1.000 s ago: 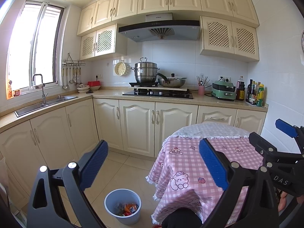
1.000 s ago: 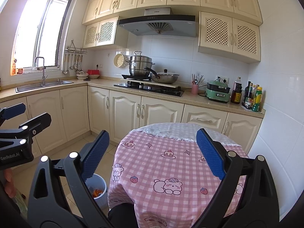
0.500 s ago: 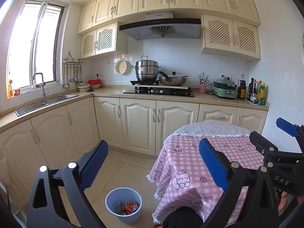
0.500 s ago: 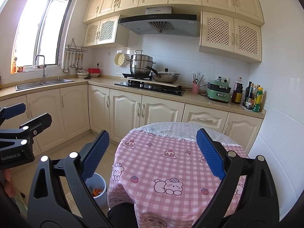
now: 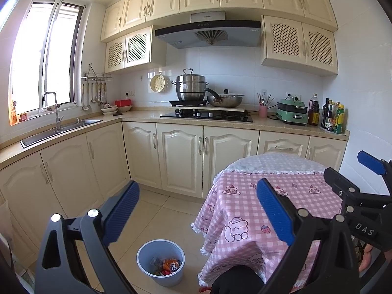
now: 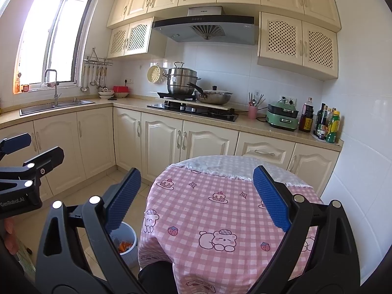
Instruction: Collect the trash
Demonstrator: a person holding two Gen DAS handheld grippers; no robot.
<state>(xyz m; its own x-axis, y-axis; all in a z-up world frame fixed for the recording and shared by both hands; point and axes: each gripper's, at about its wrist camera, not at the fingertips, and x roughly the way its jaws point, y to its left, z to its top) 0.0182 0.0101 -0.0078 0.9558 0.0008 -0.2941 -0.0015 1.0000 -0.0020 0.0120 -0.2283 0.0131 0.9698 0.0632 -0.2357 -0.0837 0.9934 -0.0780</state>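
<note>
Trash, colourful wrappers (image 5: 167, 265), in round blue plastic bin (image 5: 160, 261) on tile floor beside pink checked tablecloth's (image 6: 220, 210) edge | my left gripper (image 5: 196, 210) wide apart, nothing held | right gripper (image 6: 196, 196) likewise (over the cloth).

Both wrist cameras face the far cream kitchen cabinets (image 5: 181, 156) from near the round pink-checked bench (image 6: 220, 210), left view further left.

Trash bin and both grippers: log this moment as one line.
left gripper: open, empty | right gripper: open, empty | trash bin: on floor beside table, holds wrappers | tabletop: no trash visible
</note>
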